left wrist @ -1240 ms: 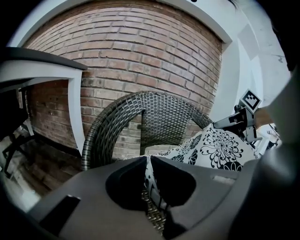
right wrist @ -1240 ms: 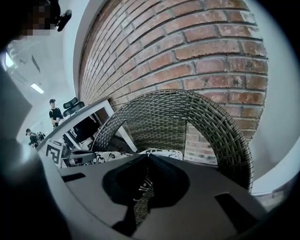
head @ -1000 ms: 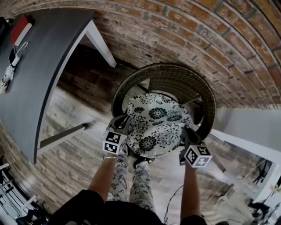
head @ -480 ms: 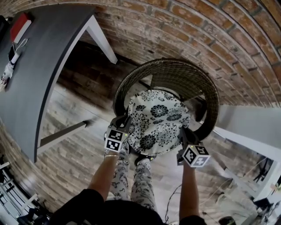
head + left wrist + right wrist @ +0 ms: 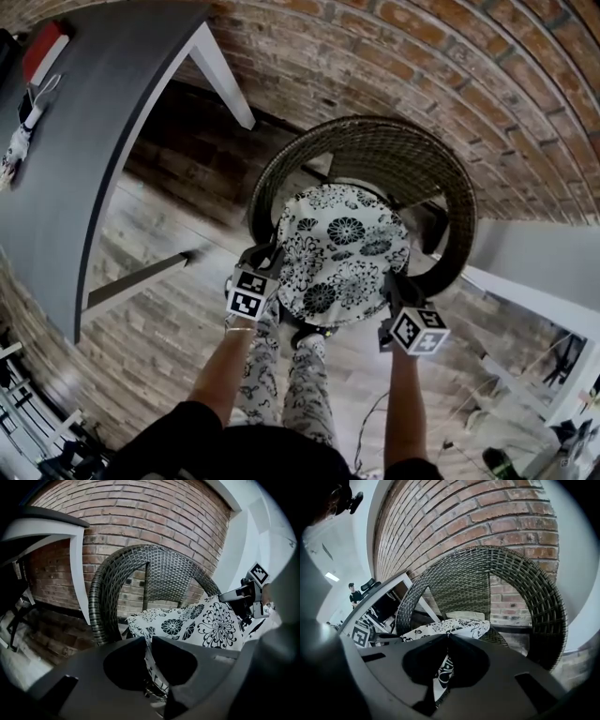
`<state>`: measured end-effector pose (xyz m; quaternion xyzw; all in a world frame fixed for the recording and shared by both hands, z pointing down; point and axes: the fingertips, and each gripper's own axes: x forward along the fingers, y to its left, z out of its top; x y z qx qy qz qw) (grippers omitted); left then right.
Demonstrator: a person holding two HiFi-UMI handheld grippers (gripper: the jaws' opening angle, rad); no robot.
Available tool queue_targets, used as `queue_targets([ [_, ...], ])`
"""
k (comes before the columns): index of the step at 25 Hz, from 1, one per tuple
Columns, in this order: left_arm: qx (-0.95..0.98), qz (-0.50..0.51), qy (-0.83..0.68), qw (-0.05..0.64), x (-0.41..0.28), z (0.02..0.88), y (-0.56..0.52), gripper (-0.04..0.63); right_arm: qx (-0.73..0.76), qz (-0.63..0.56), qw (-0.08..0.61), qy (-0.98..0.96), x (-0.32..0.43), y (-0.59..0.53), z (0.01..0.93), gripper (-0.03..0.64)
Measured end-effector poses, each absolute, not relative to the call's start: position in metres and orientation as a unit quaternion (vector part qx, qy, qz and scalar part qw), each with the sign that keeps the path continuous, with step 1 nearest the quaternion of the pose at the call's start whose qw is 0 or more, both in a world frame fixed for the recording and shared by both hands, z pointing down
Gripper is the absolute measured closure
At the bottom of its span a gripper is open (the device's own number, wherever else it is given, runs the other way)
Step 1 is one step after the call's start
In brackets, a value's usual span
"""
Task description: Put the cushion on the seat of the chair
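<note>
Left arm: bare forearm reaching forward, left claw (image 5: 269, 257) angled down at the near-left rim of the cushion (image 5: 342, 253).
Left grip: jaws pinched tight on a fold of the cushion's edge, and the fabric runs right between them in the left gripper view.
Right arm: out in parallel, right claw (image 5: 388, 283) at the near-right rim, also tipped down.
Right grip: jaws nearly together, clamped on the cushion's edge.
Cushion: round and white with bold black flowers, spread flat between the two claws.
Where it is: inside the chair (image 5: 375, 150), over the seat. I can't tell whether it rests there.
Chair: dark wicker with a curved back, standing against the brick wall (image 5: 422, 56).
Room: wood plank floor (image 5: 159, 309), and a dark desk (image 5: 84, 122) with white legs to the left carrying a few small items.
</note>
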<state>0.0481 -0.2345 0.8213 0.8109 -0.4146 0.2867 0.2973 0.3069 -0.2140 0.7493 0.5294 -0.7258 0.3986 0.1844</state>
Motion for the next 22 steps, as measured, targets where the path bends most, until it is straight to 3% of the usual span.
queue_targets([
  [12, 0.804, 0.292, -0.417, 0.308, 0.038, 0.818, -0.229, 0.502, 0.537, 0.403, 0.186, -0.718, 0.306, -0.211, 0.757, 0.607],
  [22, 0.811, 0.280, -0.413, 0.305, 0.043, 0.808, -0.229, 0.499, 0.548, 0.397, 0.193, -0.711, 0.315, -0.209, 0.753, 0.607],
])
